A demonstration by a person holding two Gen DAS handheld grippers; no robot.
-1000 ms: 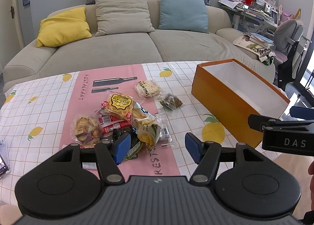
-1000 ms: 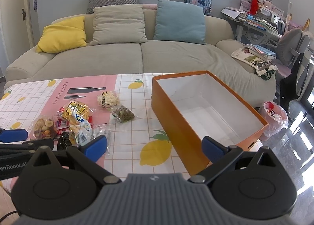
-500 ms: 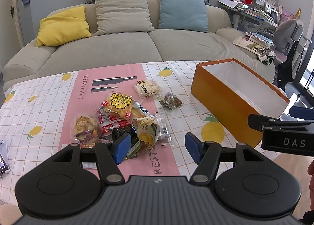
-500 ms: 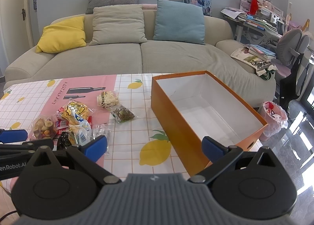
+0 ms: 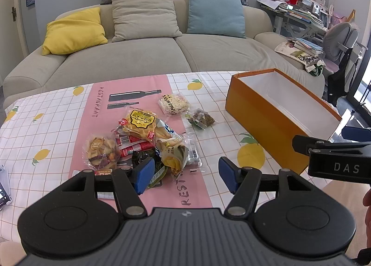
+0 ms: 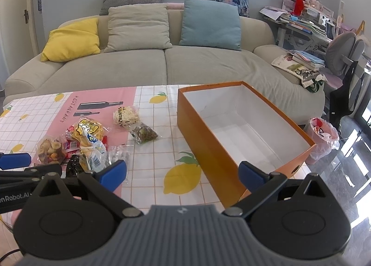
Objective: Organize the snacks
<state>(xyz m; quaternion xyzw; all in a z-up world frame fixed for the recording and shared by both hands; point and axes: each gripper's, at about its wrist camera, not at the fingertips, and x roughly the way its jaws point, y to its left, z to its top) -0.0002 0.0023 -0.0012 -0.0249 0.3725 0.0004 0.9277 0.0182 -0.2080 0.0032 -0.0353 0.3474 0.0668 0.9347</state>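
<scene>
A pile of snack packets (image 5: 143,140) lies on the pink strip of the tablecloth; it also shows in the right wrist view (image 6: 85,143). A white puffed-snack packet (image 5: 173,103) and a small dark packet (image 5: 202,118) lie apart toward the box. An open orange box (image 5: 262,122) with a white inside stands at the right and holds nothing (image 6: 236,131). My left gripper (image 5: 186,174) is open and empty just in front of the pile. My right gripper (image 6: 183,173) is open and empty near the box's front corner.
The table (image 5: 46,126) has a checked lemon-print cloth. A grey sofa (image 5: 143,57) with cushions stands behind it. A cluttered desk and a chair (image 5: 340,40) stand at the right. A pink bin (image 6: 321,140) stands on the floor by the box.
Both views have shifted very slightly; the snacks, the box and both open grippers stand as before.
</scene>
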